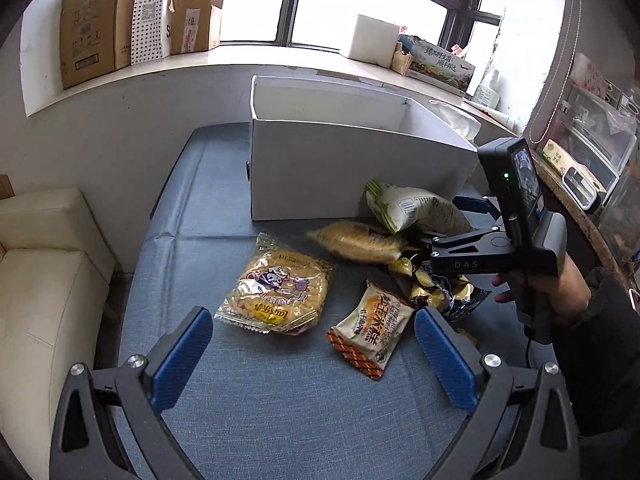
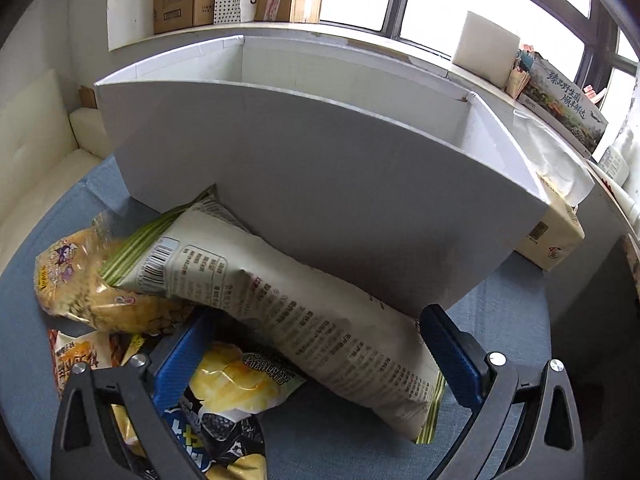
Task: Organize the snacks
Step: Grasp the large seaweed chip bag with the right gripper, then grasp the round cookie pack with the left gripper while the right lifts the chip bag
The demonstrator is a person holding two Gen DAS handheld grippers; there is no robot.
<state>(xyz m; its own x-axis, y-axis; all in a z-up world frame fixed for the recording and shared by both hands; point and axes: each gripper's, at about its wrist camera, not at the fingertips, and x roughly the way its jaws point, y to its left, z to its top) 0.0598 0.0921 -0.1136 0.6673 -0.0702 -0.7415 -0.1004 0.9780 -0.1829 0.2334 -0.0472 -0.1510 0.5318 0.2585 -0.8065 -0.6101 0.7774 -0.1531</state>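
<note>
**Snacks lying in front of the white box, both grippers spread wide**

The left gripper [image 1: 314,354] is hovering over the blue tablecloth [image 1: 280,408] with its blue fingers [image 1: 182,356] spread apart, gripping nothing. Just beyond them, a clear packet of yellow biscuits [image 1: 276,286] and a small orange-and-white snack packet [image 1: 370,330] are lying flat on the cloth, near each other but apart.

The right gripper [image 2: 316,360], held in a person's hand [image 1: 552,292], is reaching in low with its jaws released, straddling a long white-and-green bag [image 2: 280,300]; I cannot tell whether the pads are touching it. That bag is leaning against the front wall of the white cardboard box [image 2: 320,184], resting partly over a black-and-yellow chip bag [image 2: 224,404] and a second yellow packet [image 1: 358,242].

Farther back, brown cartons [image 1: 96,24] are standing on the window sill [image 1: 248,58].
</note>
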